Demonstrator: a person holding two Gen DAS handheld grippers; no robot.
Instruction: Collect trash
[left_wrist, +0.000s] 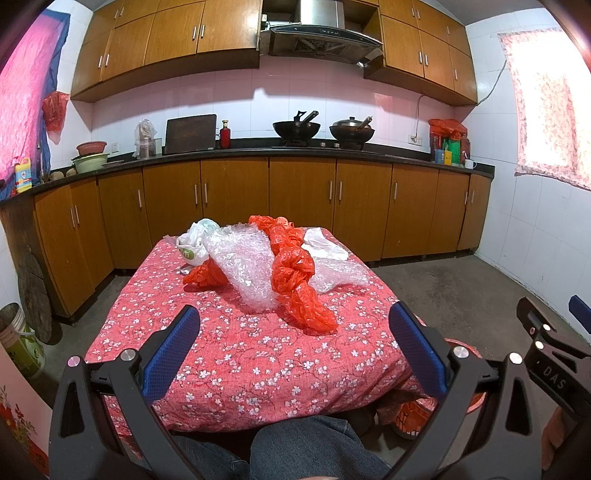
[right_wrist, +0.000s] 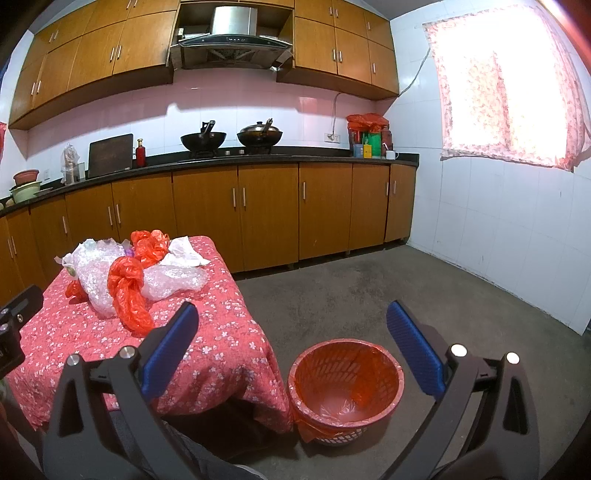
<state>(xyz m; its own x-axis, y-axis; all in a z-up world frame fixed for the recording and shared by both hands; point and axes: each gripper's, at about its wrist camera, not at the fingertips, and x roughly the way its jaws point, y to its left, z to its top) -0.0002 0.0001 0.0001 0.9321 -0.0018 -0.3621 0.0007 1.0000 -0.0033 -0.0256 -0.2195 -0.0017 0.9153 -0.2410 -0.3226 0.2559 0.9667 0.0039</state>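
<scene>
Left tool (left_wrist: 295, 347), right tool (right_wrist: 291, 347) gape empty; lined basket (right_wrist: 345, 391) (right view only) beside table (right_wrist: 221, 332).

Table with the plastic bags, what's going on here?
A seated person holds a gripper in each hand; neither holds anything. The left gripper is open, aimed at the pile on the table: a knotted orange plastic bag, bubble wrap, a white bag and crumpled white paper. The right gripper is open above the orange-lined trash basket on the floor beside the table. The basket looks empty, so collecting hasn't started.
</scene>
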